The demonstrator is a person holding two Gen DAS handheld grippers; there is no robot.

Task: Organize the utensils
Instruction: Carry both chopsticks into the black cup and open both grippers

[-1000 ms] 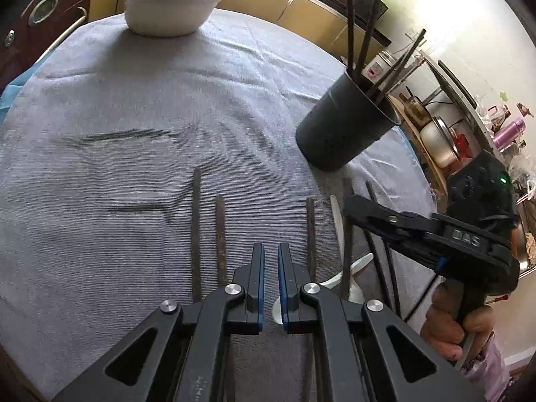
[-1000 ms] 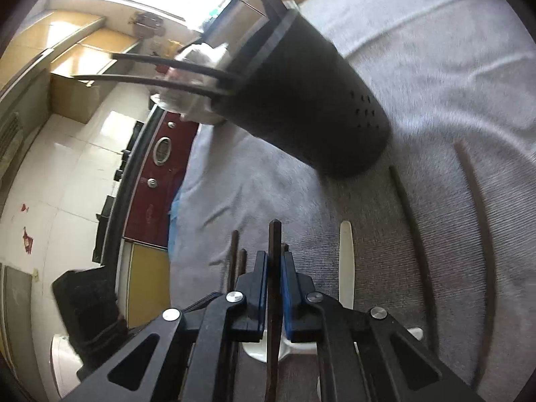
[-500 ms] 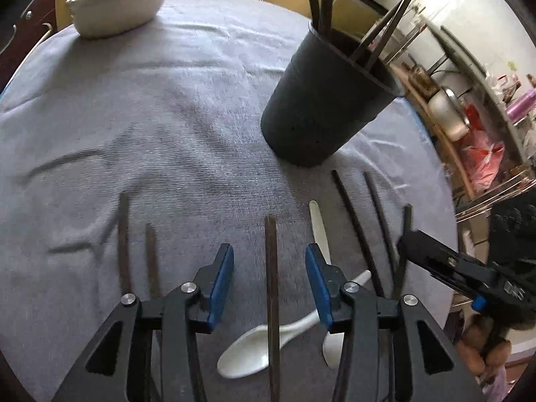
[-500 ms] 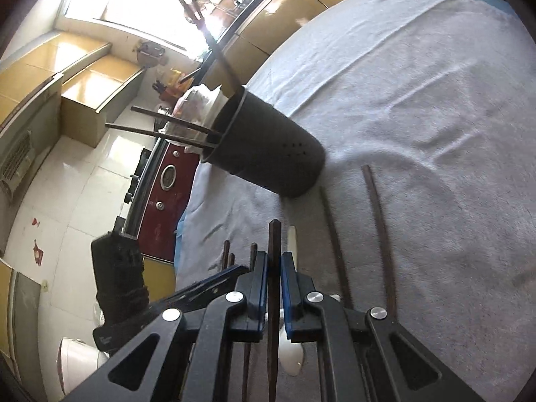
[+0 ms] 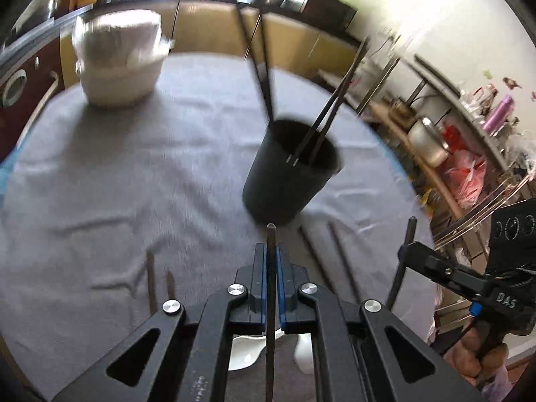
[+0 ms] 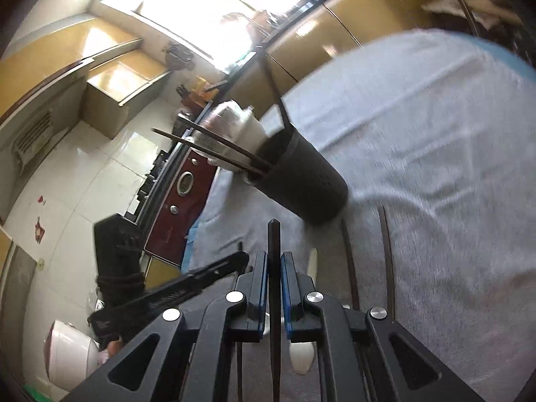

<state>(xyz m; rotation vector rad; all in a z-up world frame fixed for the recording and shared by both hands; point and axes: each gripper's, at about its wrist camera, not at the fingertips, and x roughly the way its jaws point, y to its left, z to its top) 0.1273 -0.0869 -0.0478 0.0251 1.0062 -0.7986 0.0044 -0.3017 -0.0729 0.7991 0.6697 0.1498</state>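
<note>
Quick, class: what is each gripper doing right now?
Left gripper: just closed on a dark chopstick.
Right gripper: shut on another chopstick.

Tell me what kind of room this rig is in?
Most likely a home kitchen or dining corner. A cloth-covered table carries a black utensil holder with chopsticks and a white pot; yellow cabinets line the wall, and a shelf holds a metal cooking pot.
</note>
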